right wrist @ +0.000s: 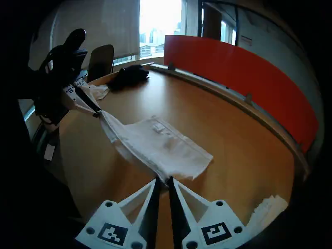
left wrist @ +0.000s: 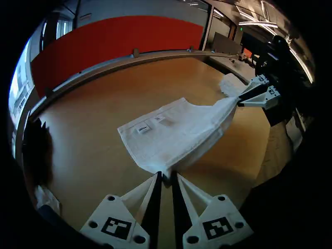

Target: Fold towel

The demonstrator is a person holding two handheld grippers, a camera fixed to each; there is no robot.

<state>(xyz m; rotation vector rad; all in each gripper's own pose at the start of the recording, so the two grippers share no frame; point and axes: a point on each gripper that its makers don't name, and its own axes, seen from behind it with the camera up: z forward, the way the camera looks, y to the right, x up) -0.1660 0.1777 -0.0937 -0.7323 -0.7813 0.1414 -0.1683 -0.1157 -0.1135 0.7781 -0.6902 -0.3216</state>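
Towel (right wrist: 166,147) corner in right claw (right wrist: 164,179)

Wooden table (left wrist: 95,141), red partition (left wrist: 124,39), chair (right wrist: 101,58)

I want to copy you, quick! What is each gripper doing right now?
Left gripper: shut on a corner of the towel.
Right gripper: shut on another corner.

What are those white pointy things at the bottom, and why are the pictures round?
Those are two grippers, tools with two fingers each. A person holds one in each hand. A small camera rides on each and looks along its fingers; its wide lens makes the picture round. The left gripper and the right gripper each pinch a corner of a white towel, lifting one edge off the wooden table. The rest lies flat. Each picture also shows the other gripper farther off.
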